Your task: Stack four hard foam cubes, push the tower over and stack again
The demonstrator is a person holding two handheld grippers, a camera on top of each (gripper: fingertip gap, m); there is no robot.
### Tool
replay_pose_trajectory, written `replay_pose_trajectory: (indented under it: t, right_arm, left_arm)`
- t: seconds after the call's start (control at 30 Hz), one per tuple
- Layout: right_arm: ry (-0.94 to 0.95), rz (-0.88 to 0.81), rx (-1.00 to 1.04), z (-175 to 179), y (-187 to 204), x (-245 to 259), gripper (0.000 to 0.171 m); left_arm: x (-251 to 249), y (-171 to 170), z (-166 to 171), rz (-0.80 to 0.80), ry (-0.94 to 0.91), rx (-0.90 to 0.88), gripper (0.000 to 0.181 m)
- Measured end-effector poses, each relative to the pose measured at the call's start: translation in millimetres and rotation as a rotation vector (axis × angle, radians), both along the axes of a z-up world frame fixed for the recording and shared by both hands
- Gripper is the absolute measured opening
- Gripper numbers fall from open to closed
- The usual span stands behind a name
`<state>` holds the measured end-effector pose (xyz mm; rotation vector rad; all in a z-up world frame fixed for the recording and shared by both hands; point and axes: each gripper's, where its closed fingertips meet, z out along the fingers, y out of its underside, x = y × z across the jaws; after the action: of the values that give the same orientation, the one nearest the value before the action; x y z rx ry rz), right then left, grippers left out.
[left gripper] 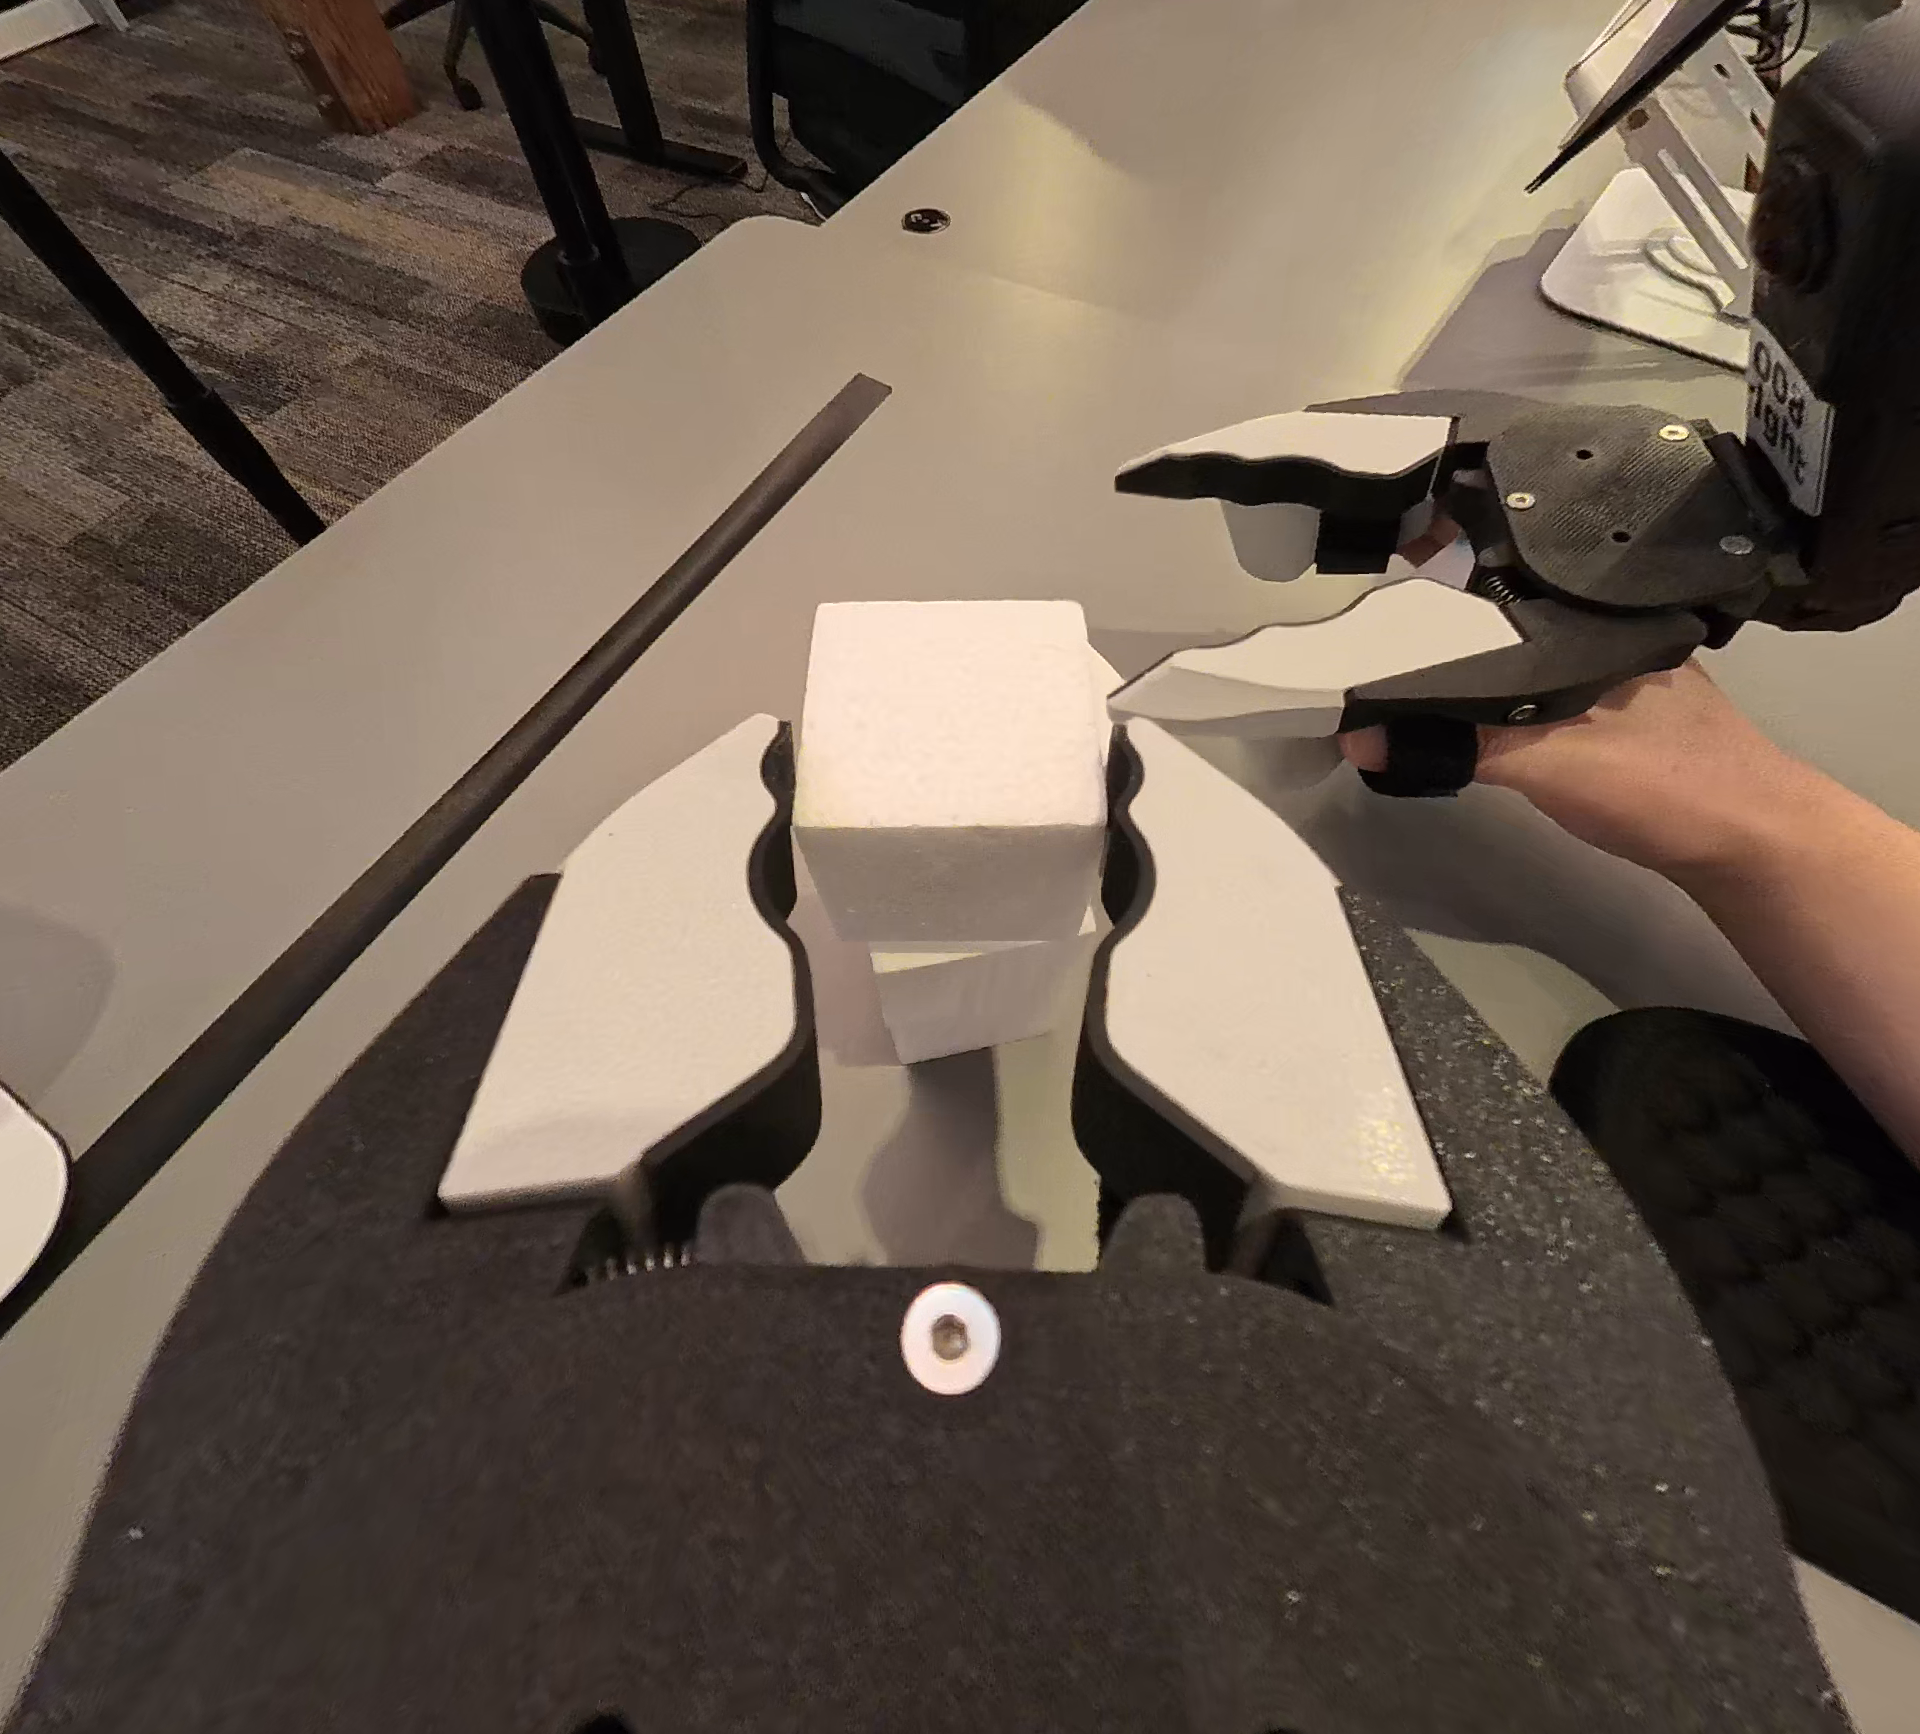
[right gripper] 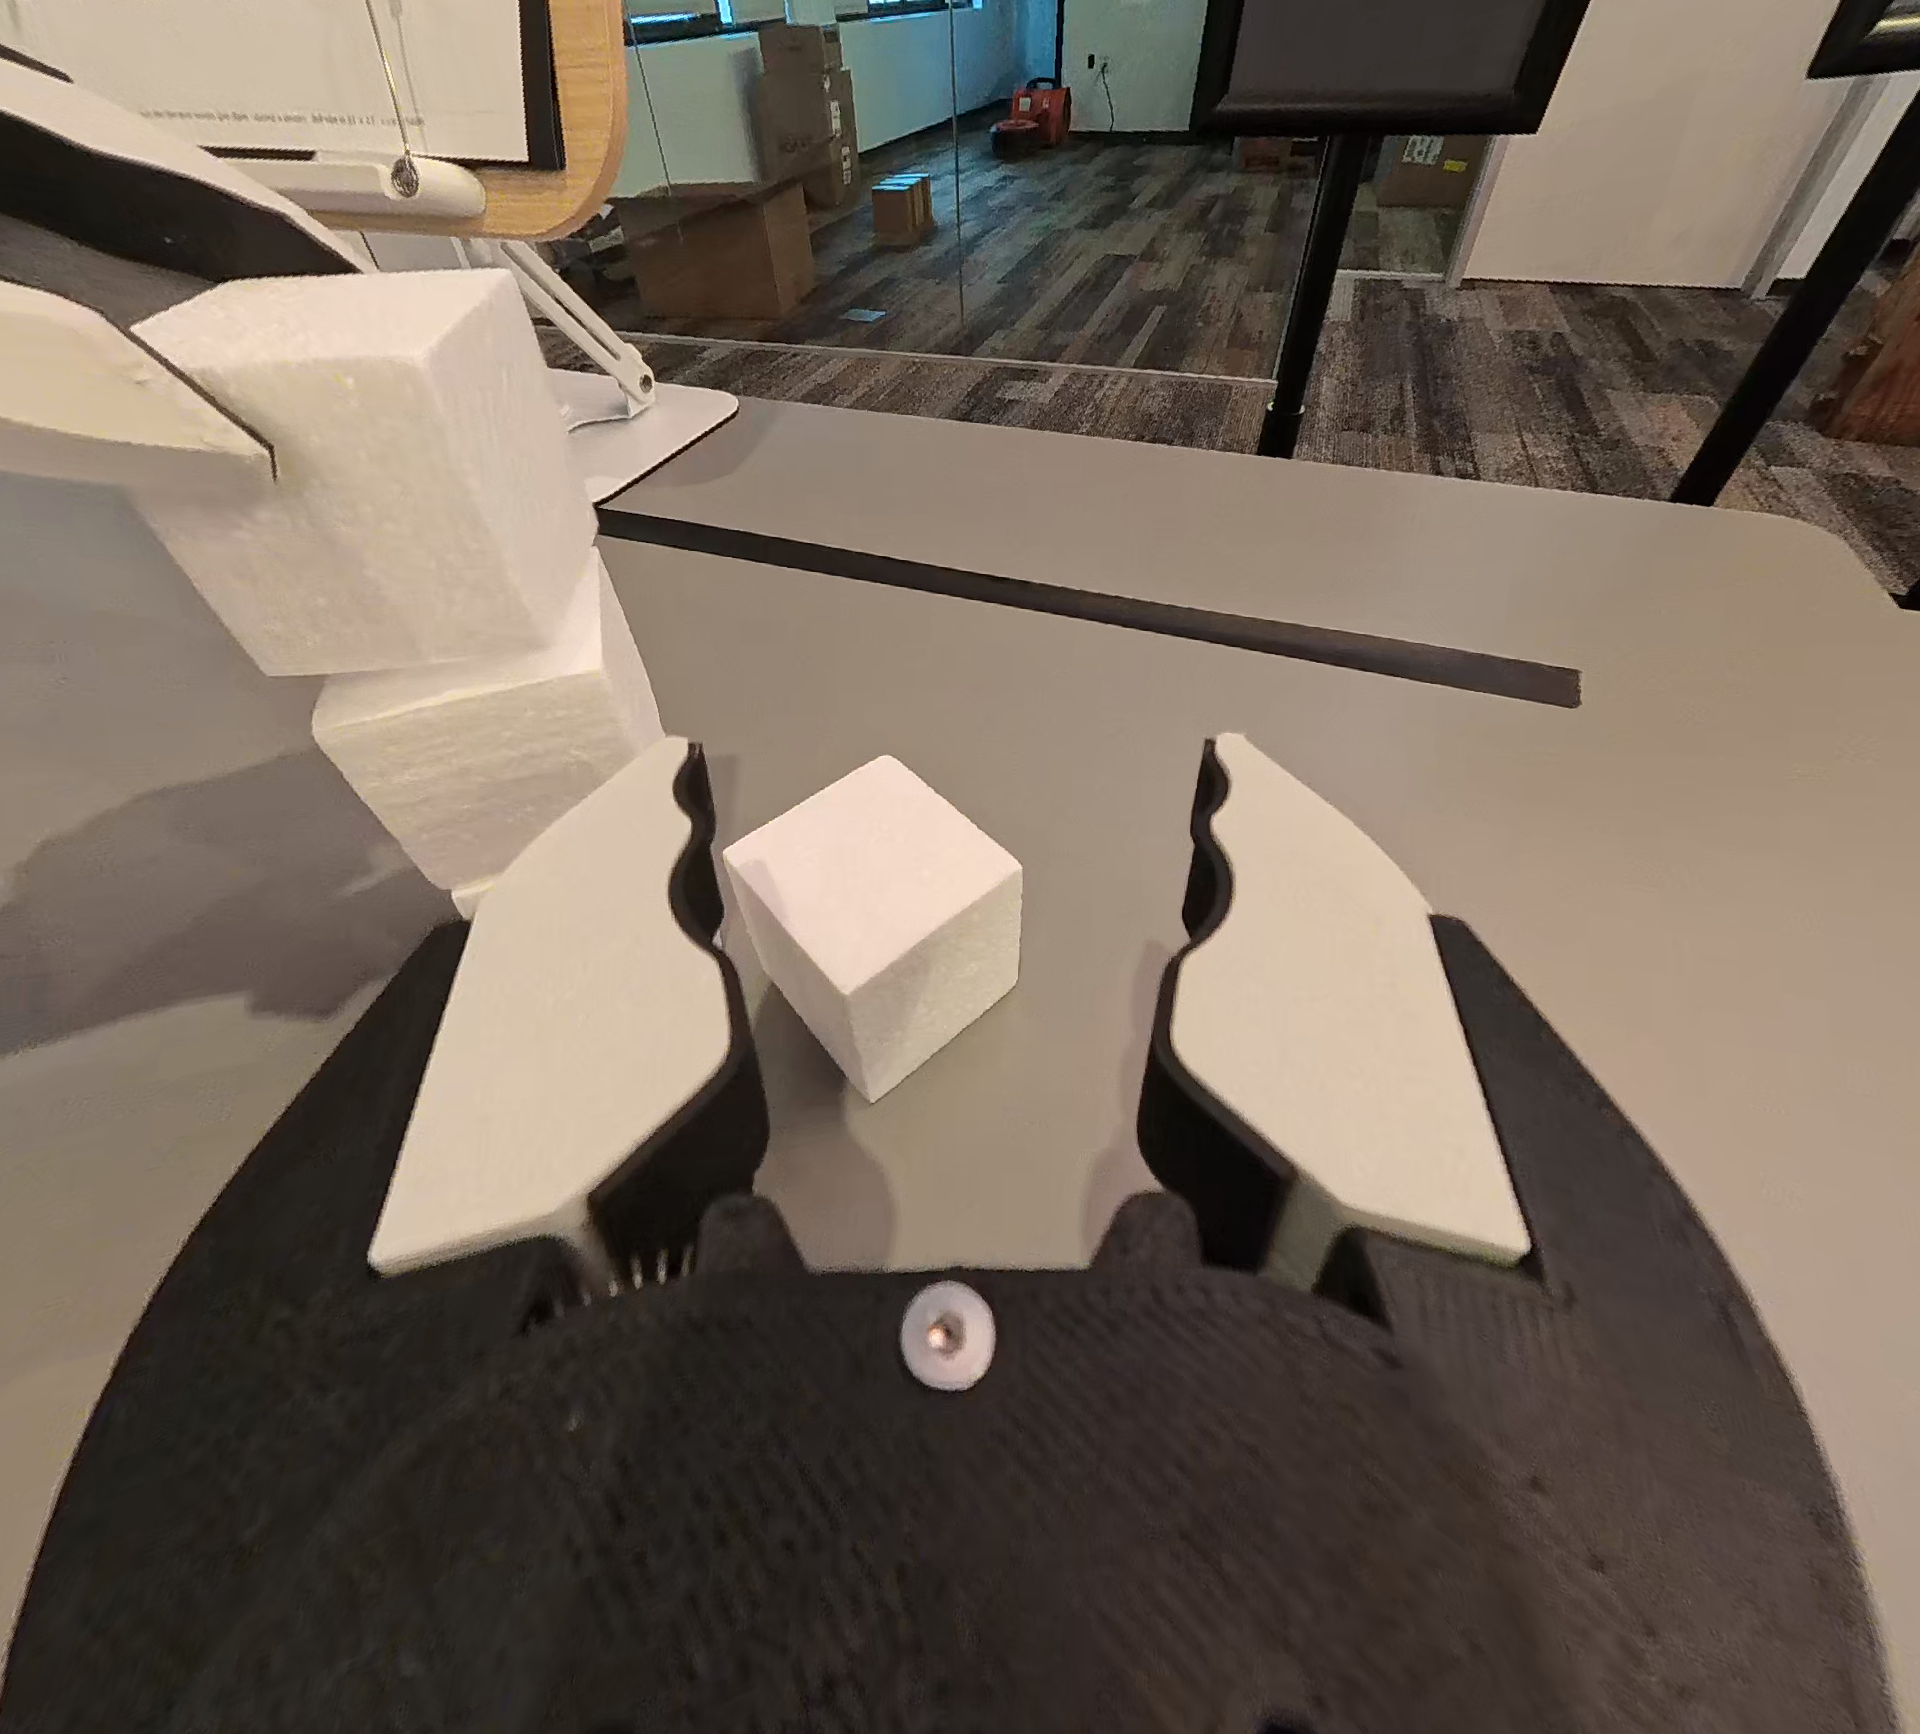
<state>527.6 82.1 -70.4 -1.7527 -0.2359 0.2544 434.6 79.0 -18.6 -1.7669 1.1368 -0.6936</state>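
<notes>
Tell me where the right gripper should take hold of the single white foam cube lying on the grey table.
Probably on two opposite upright faces of the single white foam cube, coming from above. It stands rotated, one corner pointing toward the open right gripper, so turn the fingers to meet flat faces, not edges.

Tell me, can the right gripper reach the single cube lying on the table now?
Probably yes: the right gripper is open and the loose cube already sits between its fingers on the table, nothing between them.
</notes>
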Motion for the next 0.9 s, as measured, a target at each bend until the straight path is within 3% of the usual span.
replay_pose_trajectory:
  t: [0.37,0.5,0.77,0.9]
  right_arm:
    - [-0.022,0.015,-0.019,-4,1,-4,0.089]
    - [-0.051,0.021,-0.044,-11,2,-2,0.092]
    - [0.009,0.128,-0.156,-35,-4,-4,0.089]
    - [-0.066,0.159,-0.213,-46,-3,-12,0.087]
  left_arm:
    - [3,-2,-6,0.034,0.011,0.024,0.057]
    - [1,-3,-5,0.042,-0.011,0.008,0.075]
    - [-37,-8,31,0.044,-0.151,-0.001,0.078]
    - [-63,-8,42,0.039,-0.214,-0.034,0.074]
